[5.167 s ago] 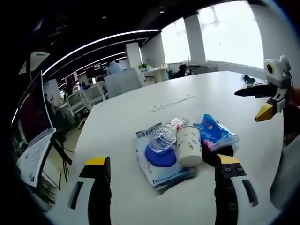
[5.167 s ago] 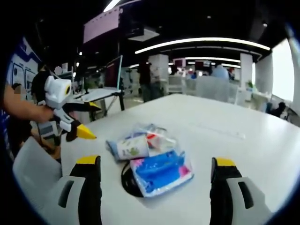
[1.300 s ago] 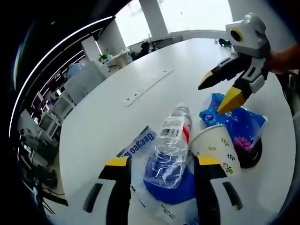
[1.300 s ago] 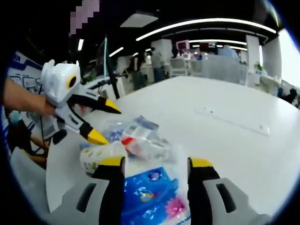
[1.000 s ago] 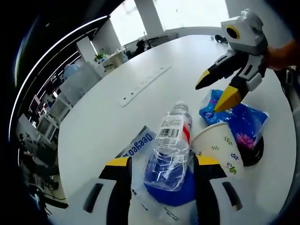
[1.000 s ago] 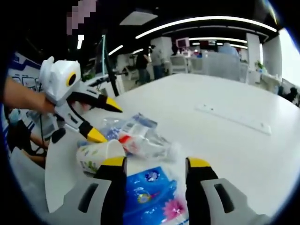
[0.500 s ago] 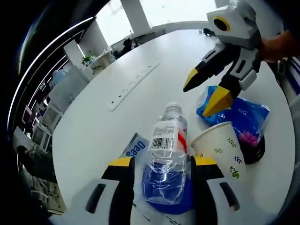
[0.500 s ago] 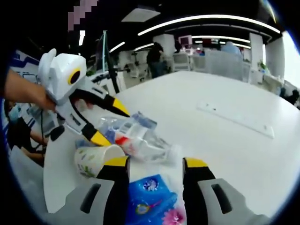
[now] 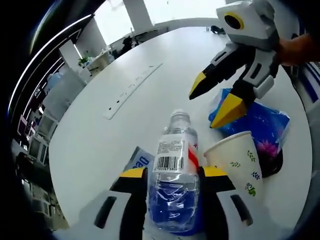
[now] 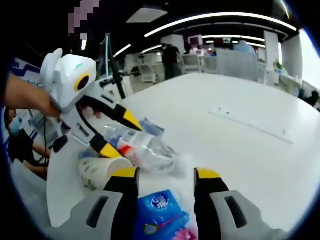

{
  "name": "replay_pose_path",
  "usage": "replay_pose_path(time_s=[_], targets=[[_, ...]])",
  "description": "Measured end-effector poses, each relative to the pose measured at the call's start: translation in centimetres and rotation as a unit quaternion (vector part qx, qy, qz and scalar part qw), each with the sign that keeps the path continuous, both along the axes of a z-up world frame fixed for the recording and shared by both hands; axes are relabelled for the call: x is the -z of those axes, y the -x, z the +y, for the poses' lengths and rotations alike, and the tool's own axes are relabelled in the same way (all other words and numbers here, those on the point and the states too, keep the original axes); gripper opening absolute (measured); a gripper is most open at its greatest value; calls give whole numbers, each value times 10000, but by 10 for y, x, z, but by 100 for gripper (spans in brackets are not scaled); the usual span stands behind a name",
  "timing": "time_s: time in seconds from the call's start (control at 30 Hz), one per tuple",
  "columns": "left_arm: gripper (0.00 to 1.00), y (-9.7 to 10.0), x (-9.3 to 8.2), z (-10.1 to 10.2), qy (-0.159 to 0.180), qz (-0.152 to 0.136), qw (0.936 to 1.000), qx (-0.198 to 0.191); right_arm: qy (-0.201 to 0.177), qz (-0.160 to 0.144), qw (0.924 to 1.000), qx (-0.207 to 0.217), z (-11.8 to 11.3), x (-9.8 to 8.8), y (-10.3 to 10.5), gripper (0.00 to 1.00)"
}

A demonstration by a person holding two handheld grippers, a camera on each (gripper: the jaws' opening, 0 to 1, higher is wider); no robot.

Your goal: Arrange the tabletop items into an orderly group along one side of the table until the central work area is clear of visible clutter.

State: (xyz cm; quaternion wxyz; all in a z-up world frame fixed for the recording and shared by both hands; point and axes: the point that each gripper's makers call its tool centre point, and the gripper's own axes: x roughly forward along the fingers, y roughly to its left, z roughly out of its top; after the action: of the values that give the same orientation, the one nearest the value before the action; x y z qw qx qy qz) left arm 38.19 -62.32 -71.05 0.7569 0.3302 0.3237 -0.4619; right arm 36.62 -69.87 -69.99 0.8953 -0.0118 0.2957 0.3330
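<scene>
A clear water bottle (image 9: 172, 175) with a red-and-white label fills the gap between the yellow-tipped jaws of my left gripper (image 9: 173, 173), which is shut on it. The same bottle (image 10: 145, 147) lies tilted between that gripper's jaws in the right gripper view. A white paper cup (image 9: 235, 160) with leaf prints rests right of the bottle, and it lies on its side (image 10: 100, 172). My right gripper (image 10: 161, 173) is shut on a blue tissue pack (image 10: 160, 212). From the left gripper view, the right gripper (image 9: 212, 97) sits over the pack (image 9: 262, 120).
A blue-and-white plastic bag (image 9: 139, 159) lies under the bottle. A black round object (image 9: 274, 162) peeks from beneath the pack. A long flat strip (image 9: 132, 90) is set into the white table (image 9: 90, 140). Office desks and a monitor stand beyond the table edge.
Both grippers came in from apart and their jaws narrowed, the left around the bottle, the right around the tissue pack. The bottle now stands more upright between the left jaws.
</scene>
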Motion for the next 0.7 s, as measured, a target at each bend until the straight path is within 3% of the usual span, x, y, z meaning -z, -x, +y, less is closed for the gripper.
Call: replay_pose_path(time_s=[0.7], targets=[[43, -1, 16, -12, -452, 446, 9976, 280, -30, 168, 9998, 33, 2, 7, -4, 37]])
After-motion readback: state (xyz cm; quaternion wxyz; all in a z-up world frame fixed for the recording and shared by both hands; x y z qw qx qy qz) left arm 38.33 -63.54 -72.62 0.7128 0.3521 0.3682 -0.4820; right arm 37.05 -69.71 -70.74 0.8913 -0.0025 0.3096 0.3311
